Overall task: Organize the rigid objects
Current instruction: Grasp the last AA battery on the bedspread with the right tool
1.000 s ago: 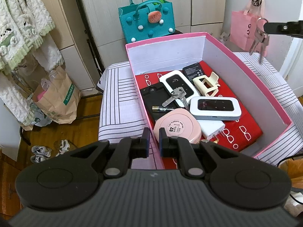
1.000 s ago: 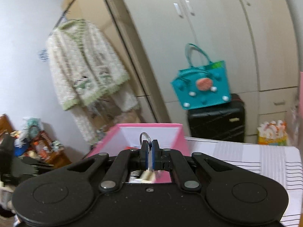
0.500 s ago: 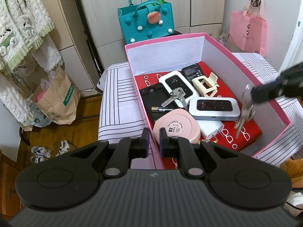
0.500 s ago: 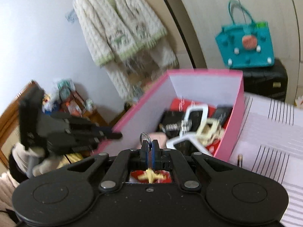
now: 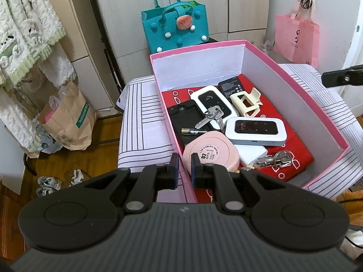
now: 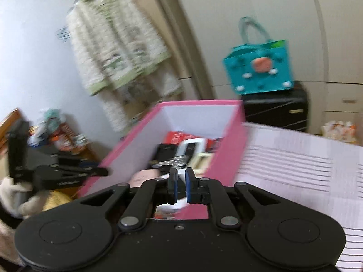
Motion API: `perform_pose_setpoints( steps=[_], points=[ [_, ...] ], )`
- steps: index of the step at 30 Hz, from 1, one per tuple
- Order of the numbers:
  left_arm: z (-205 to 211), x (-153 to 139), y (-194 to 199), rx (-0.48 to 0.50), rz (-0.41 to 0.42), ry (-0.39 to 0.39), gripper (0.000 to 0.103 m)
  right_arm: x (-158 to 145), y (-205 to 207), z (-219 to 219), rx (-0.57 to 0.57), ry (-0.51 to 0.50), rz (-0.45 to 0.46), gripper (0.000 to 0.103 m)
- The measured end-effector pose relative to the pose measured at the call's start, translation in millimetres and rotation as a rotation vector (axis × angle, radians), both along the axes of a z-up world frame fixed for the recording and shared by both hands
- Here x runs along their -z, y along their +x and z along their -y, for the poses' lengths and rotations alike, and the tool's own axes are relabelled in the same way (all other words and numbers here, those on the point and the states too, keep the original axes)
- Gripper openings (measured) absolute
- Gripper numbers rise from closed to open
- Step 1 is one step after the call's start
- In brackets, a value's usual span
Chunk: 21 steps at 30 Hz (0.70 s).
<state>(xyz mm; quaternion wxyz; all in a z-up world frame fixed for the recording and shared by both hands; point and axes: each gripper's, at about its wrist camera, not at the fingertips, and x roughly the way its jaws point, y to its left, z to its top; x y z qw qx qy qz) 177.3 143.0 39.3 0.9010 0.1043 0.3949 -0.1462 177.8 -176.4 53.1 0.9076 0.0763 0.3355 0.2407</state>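
Fingers on right gripper (image 6: 180, 185) parting, nothing between them; left gripper (image 5: 182, 170) fingers nearly together, empty, poised at box's six o'clock edge. Pink box (image 5: 317, 104) on striped worktop (image 5: 140, 113) holding everything. Key bunch (image 5: 275, 159) lying at box's five o'clock corner, long axis three-to-nine, nearer left gripper, beside pink compact (image 5: 211, 151).

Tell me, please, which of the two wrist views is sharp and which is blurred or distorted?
Left wrist view: sharp, the pink box and the keys inside it crisp, with fisheye bending at the edges. Right wrist view: motion-smeared throughout, the box contents and the teal bag soft, the corners vignetted black.
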Motion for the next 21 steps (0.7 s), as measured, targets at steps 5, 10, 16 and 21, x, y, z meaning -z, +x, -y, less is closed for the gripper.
perform_pose_setpoints(
  steps=[5,10,16,21],
  points=[
    [0,-1,0,-0.008,-0.004,0.002,0.010,36,15,10,0.094,-0.128,-0.038,0.013],
    [1,-1,1,-0.012,-0.006,0.009,0.010,66,28,5,0.069,-0.181,-0.086,0.013],
    [2,-1,1,-0.013,-0.009,0.013,0.010,84,35,-14,0.019,-0.243,-0.073,0.024],
    [3,0,2,-0.013,-0.013,0.019,0.010,95,47,-19,0.017,-0.235,-0.092,0.026]
  ],
)
